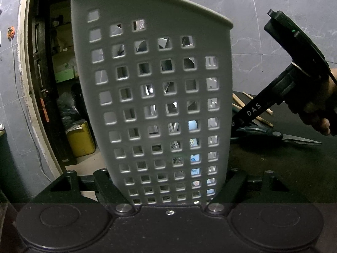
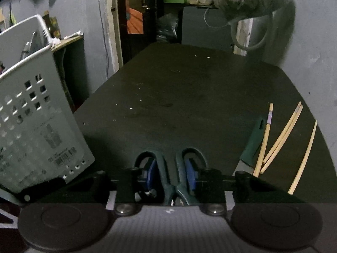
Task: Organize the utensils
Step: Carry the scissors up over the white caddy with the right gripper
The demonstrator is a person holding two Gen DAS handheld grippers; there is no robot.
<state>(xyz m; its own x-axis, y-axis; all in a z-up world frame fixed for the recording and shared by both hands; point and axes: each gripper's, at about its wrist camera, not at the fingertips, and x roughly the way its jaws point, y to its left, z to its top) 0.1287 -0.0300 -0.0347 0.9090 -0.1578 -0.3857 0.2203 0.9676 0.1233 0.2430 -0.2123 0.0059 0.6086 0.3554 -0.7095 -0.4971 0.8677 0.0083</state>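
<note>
A dark table (image 2: 179, 97) stands against a grey tiled wall (image 1: 273, 21), with an open doorway (image 1: 54, 73) into a cluttered storeroom behind it.

The left gripper (image 1: 168, 187) is clamped on the lower part of a grey perforated utensil basket (image 1: 160, 84). The basket stands on its long axis and leans a little to one side. Through its square holes show a few utensils, too broken up to name.

The right gripper (image 2: 170, 177) is closed around the green handles of a pair of scissors (image 2: 168, 168), its blue pads (image 2: 191, 177) sitting in the finger loops. From the left wrist camera the scissors (image 1: 284, 137) lie flat on the table just right of the basket, long axis across the view, blades pointing away from the basket, loops toward it.

Several wooden chopsticks (image 2: 282, 141) lie loosely fanned on the table to the right of the scissors, beside a green-handled knife (image 2: 251, 145).
</note>
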